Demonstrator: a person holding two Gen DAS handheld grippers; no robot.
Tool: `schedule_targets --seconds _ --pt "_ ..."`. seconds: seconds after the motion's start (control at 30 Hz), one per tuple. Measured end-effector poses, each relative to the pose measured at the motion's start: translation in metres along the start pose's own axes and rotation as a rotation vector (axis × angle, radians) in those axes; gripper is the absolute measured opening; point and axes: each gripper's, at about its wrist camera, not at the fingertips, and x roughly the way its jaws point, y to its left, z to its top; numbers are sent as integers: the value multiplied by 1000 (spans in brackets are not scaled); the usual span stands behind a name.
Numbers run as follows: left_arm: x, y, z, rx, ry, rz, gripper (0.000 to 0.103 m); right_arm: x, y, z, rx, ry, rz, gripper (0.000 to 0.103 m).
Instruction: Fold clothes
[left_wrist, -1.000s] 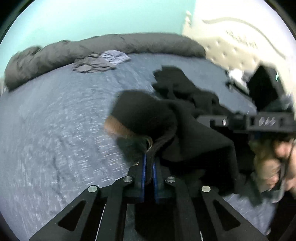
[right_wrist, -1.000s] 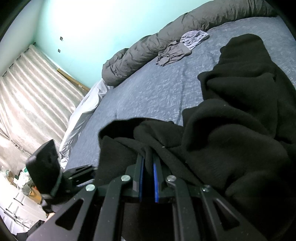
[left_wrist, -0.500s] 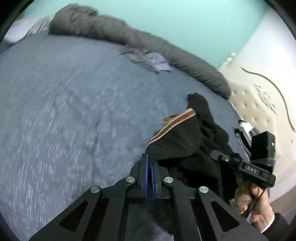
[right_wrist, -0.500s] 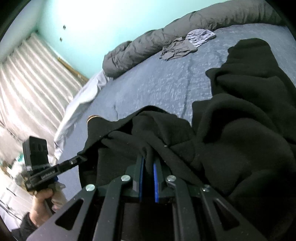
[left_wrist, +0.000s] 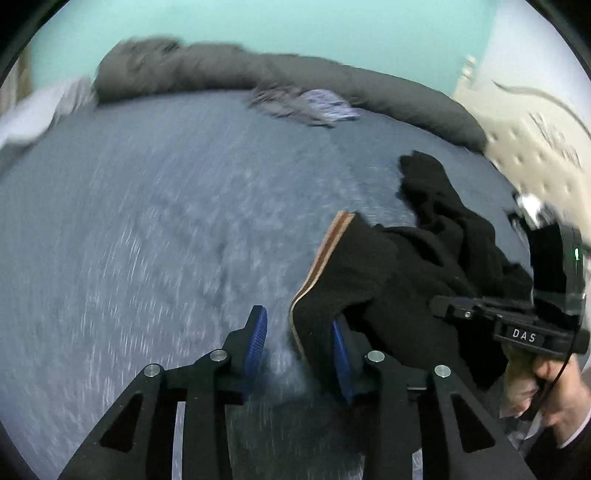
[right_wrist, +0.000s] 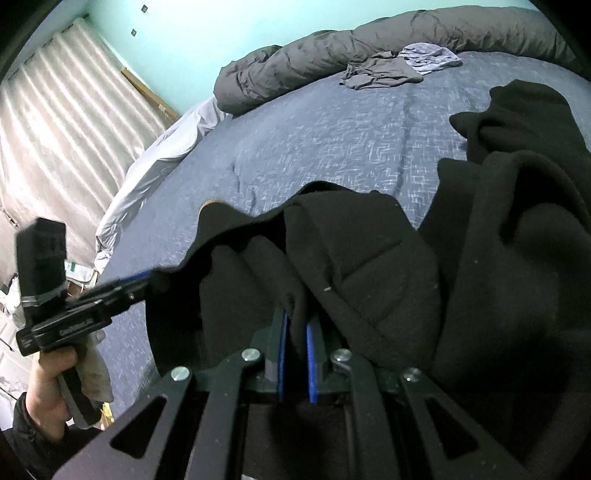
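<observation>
A black garment (right_wrist: 498, 258) with an edge band (left_wrist: 325, 266) striped in tan and brown is seen on a blue bedspread (right_wrist: 332, 147) flecked with white. A dark grey duvet (right_wrist: 332, 55) is rolled along the bed's far edge, against a turquoise wall (left_wrist: 295, 29). A grey garment (right_wrist: 380, 72) and what may be a pale blue checked one (right_wrist: 432, 59) lie beside it. Blue pads (left_wrist: 256, 341) are fitted to black fingers.

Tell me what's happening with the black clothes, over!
Left tool opening, striped hem against one pad. Right tool shut on black garment, bunched on blue bedspread. Grey clothes far off, nothing blocking.
</observation>
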Motion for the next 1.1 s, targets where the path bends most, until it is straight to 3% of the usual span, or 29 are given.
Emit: schedule_targets --seconds 0.2,0.3,0.43,0.83,0.93,1.0,1.07,1.1 --pt "-13 -17 11 74 -46 18 39 1 0 0 -3 5 3 8" --pt "-16 -20 14 68 -49 30 45 3 2 -1 -8 9 1 8" --pt "-6 -23 12 81 -28 7 46 3 1 -2 -5 8 3 8" --pt "38 -61 22 241 -1 56 46 3 0 -3 -1 8 11 8" --pt "45 -58 24 227 12 54 42 3 0 -3 3 7 17 8" --pt "49 -55 24 220 19 57 36 3 0 -3 4 7 19 8" --pt "52 -51 24 216 24 64 23 3 1 -3 3 8 19 8" --pt "52 -48 24 211 25 63 23 3 1 -3 1 8 19 8"
